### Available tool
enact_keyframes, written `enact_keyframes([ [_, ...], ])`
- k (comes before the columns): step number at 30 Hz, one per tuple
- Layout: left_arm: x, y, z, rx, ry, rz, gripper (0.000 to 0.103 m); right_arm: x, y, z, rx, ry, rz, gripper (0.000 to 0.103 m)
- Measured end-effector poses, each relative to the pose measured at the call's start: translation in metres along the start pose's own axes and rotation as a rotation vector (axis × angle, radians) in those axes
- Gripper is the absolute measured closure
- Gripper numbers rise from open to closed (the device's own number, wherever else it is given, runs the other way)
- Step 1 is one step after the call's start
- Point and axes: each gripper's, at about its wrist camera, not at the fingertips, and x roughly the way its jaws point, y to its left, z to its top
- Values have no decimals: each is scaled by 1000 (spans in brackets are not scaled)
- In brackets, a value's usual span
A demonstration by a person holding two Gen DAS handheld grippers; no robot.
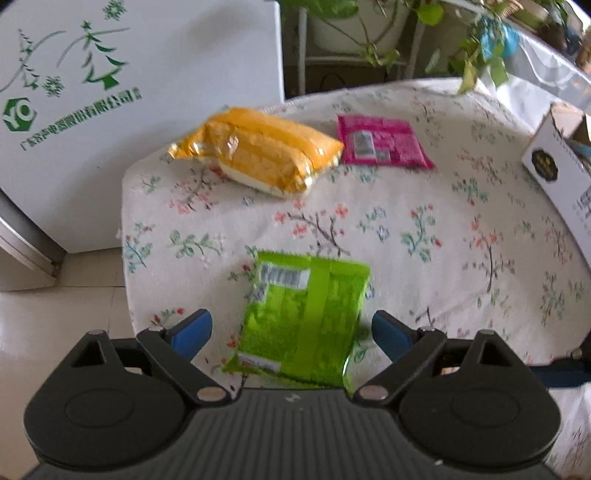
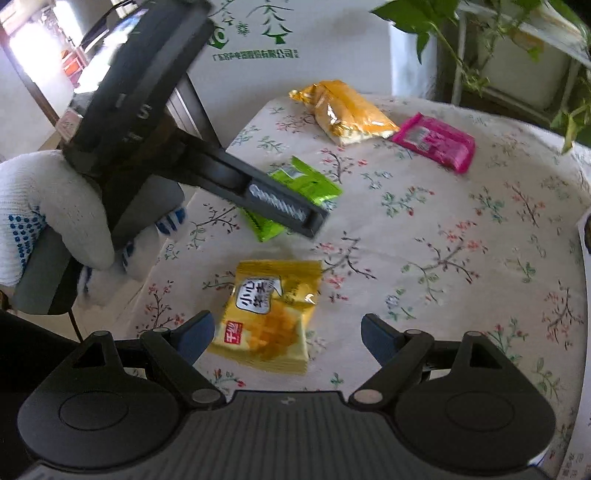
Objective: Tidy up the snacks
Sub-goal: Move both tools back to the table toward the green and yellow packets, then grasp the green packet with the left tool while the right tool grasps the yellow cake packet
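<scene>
A green snack packet [image 1: 301,317] lies on the floral tablecloth [image 1: 424,236] between the open fingers of my left gripper [image 1: 291,334], which hovers over it. It also shows in the right wrist view [image 2: 306,184], partly under the left gripper's body [image 2: 207,162]. A yellow snack packet [image 2: 271,317] lies just ahead of my open right gripper [image 2: 288,338]. An orange packet [image 1: 258,151] and a pink packet [image 1: 380,142] lie at the far side of the table.
A white cardboard box [image 1: 557,173] stands at the table's right edge. A white appliance with green tree print [image 1: 110,110] stands to the left of the table. Potted plants [image 1: 369,29] stand behind. A gloved hand [image 2: 48,206] holds the left gripper.
</scene>
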Motion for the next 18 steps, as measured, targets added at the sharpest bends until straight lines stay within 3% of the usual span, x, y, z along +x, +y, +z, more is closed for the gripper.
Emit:
enact_keyframes([
  [5,2,5,-3,-17,-17,-8,0,13,11,-1,-22,-3,-54,12],
  [11,4,8,-5,-41,-22,-21,0,23,25,-6,-106,-10,-143,14],
  [18,3,7,-8,-57,-38,-15,0,16,14,-2,-96,-25,-171,39],
])
